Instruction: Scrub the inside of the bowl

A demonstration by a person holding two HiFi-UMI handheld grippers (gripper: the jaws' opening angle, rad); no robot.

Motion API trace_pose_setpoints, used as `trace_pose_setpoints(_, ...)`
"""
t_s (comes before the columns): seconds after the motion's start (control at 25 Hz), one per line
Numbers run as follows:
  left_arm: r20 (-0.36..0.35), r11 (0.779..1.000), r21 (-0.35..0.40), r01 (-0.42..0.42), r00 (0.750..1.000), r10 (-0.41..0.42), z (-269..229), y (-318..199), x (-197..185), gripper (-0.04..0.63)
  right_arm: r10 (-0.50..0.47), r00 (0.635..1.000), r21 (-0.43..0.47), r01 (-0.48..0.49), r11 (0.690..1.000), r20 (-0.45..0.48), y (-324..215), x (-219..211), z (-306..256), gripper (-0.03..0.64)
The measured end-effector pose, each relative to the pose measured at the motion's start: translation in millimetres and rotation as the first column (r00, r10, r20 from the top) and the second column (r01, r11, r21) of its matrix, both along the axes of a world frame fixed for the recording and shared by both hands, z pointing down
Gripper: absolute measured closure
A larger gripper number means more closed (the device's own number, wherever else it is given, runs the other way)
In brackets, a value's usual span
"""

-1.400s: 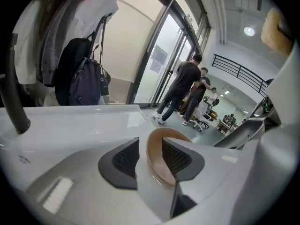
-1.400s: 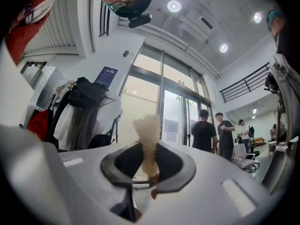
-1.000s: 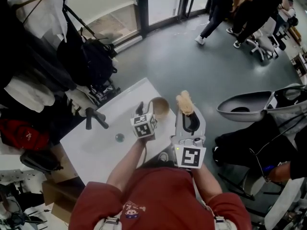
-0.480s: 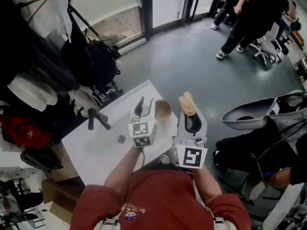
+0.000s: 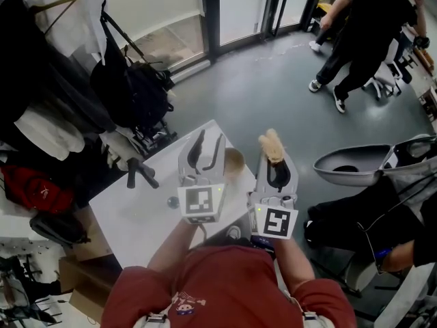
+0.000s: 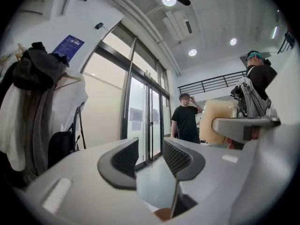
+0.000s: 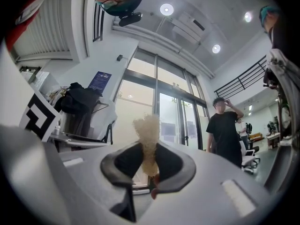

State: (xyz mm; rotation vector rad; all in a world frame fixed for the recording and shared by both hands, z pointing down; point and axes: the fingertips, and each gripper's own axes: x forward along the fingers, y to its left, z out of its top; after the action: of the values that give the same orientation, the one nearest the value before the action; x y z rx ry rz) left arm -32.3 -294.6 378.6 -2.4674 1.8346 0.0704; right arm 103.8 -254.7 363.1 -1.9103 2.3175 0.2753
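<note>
A small tan bowl (image 5: 234, 160) stands near the far edge of the white table (image 5: 133, 221); its rim shows at the bottom of the left gripper view (image 6: 161, 214). My left gripper (image 5: 208, 145) (image 6: 149, 157) is raised just left of the bowl and tilted upward, open, with nothing between its pads. My right gripper (image 5: 274, 164) (image 7: 149, 162), held to the right of the bowl past the table edge, is shut on a beige scrubbing pad (image 5: 271, 145) (image 7: 148, 137) that sticks out beyond its fingertips. The pad also shows in the left gripper view (image 6: 214, 123).
A small glass ball (image 5: 173, 201) and a black handled tool (image 5: 138, 173) lie on the table's left part. Coats and a black bag (image 5: 130, 91) crowd the left side. A grey chair (image 5: 348, 159) is on the right. A person (image 5: 362, 26) walks on the floor beyond.
My left gripper has risen from beside the bowl and tilted its jaws upward. The right gripper with the pad has barely shifted. The people in the background have walked on.
</note>
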Motion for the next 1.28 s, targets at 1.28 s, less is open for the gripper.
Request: trace_pose_setpoints(1.28,0.128,0.983,0.177,0.039,0.99,-0.063,-42.5,44.2,-1.0,0.585,-0.059,0.998,0.029,0.058,0.998,0.02,5.3,-15.6,-18.8,0.541)
